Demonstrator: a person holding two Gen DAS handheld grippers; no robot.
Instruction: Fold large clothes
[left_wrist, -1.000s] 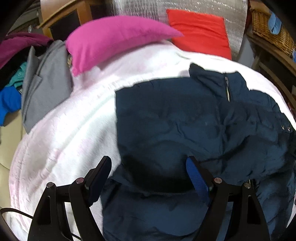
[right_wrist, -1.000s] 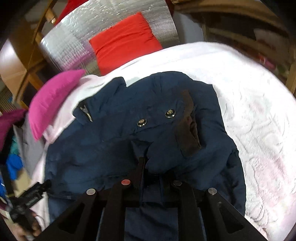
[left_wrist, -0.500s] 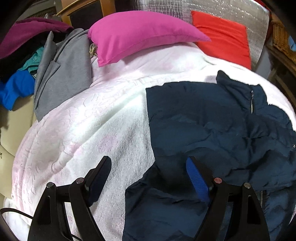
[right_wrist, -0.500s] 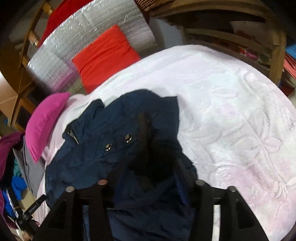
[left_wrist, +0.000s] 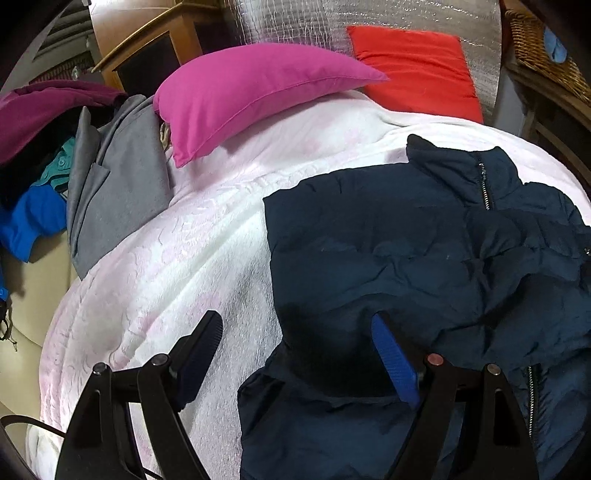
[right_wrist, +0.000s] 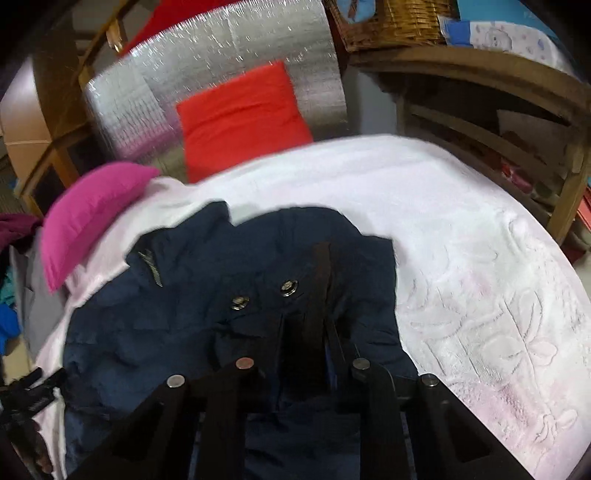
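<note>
Navy padded jacket (left_wrist: 406, 258) is lying across a white embossed bedspread (left_wrist: 177, 266), filling the 3 to 6 o'clock part of the left wrist view. A magenta pillow (left_wrist: 251, 88) is resting at 12 o'clock, a red cushion (left_wrist: 417, 66) is leaning on a silver quilted headboard (right_wrist: 221, 62) at 1 o'clock, and a grey garment (left_wrist: 118, 184) is draping off the bed's edge at 9 o'clock beside a heap of purple, teal and blue clothes. A wicker basket (right_wrist: 388, 22) is sitting on a wooden shelf at 1 o'clock in the right wrist view.

Rumpled and puffy, the jacket is showing its zipped collar at 2 o'clock and two metal snaps (right_wrist: 288, 287) near its front edge.

Left gripper (left_wrist: 295, 354) is hovering with its jaws standing wide, one blue pad over the jacket's hem, the other over bare bedspread, gripping nothing. Right gripper (right_wrist: 304, 332) is pointing downward, its jaws having just been closing, now pinching a fold of the jacket below the snaps.
</note>
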